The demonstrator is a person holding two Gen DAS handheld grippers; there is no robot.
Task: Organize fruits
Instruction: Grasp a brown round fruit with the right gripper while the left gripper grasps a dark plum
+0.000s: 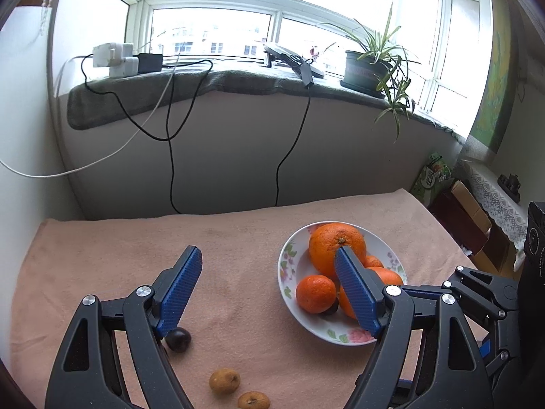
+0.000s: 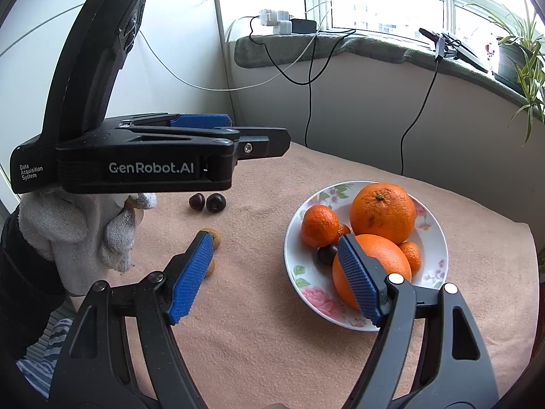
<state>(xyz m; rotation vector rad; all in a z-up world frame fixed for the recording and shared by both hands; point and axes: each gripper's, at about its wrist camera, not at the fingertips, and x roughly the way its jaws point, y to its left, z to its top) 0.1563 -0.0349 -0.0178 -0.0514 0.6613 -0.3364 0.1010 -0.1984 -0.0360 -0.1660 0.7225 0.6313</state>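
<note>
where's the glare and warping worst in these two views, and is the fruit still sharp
Left wrist view: the window is blown out white, and the sill bows in a fisheye curve. Right wrist view: the window is also overexposed, the edges are vignetted dark, yet the oranges in the plate are crisp with soft, even shadows.

Left gripper [image 1: 269, 259]: matte black plastic linkage arms, silver round pivot screws, ribbed blue rubber finger pads [image 1: 178, 293]. Right gripper [image 2: 276, 247]: same build, black arms, silver screws, blue ribbed pads [image 2: 192, 279]. The left gripper's black body seen from the right wrist view carries white lettering "GenRobot.AI" and "Data Acquisition System". Left hand [image 2: 78, 235]: white knitted glove, dark sleeve at the wrist.
</note>
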